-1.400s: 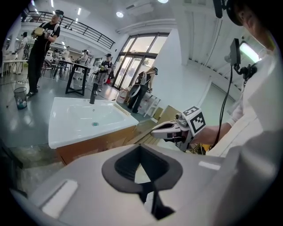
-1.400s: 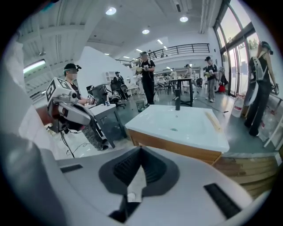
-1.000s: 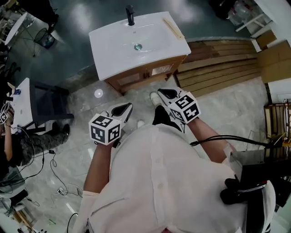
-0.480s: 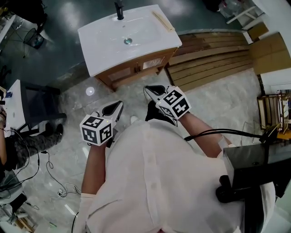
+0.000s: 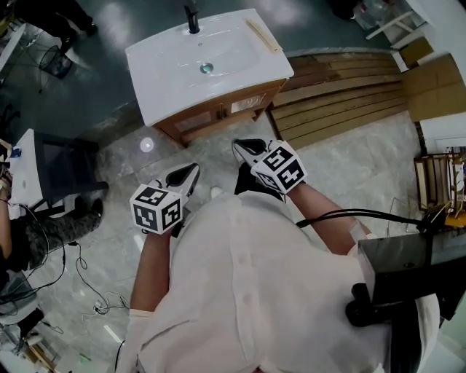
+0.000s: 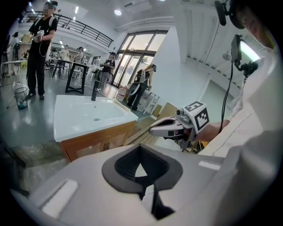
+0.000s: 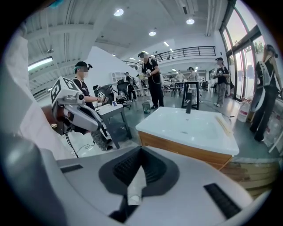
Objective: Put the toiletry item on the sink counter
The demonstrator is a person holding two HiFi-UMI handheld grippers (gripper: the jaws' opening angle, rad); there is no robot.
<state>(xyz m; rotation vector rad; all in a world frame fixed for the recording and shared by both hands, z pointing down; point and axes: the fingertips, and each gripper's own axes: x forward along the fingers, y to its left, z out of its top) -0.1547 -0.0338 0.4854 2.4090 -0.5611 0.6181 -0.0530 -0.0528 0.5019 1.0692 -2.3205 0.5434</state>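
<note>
A white sink counter [image 5: 167, 87] on a wooden cabinet stands ahead of me, with a black faucet [image 5: 191, 18] at its back. A long thin beige item [image 5: 262, 35] lies along the counter's right edge; it also shows in the right gripper view [image 7: 222, 123]. My left gripper [image 5: 191, 171] and right gripper [image 5: 244, 148] hover over the floor in front of my torso, short of the cabinet. Both are shut with nothing held, as their own views show [image 6: 141, 150] [image 7: 140, 150]. The right gripper [image 6: 159, 129] is also in the left gripper view.
Wooden planks [image 5: 342, 87] and cardboard [image 5: 437, 87] lie right of the sink. A dark chair [image 5: 65, 164] and floor cables [image 5: 80, 269] are at the left. Black equipment [image 5: 408, 269] sits at my lower right. Several people [image 7: 152, 79] stand beyond the sink.
The head view has shifted, so the sink now sits further left and higher in it. Both grippers keep the same stance before my torso and stay shut.
</note>
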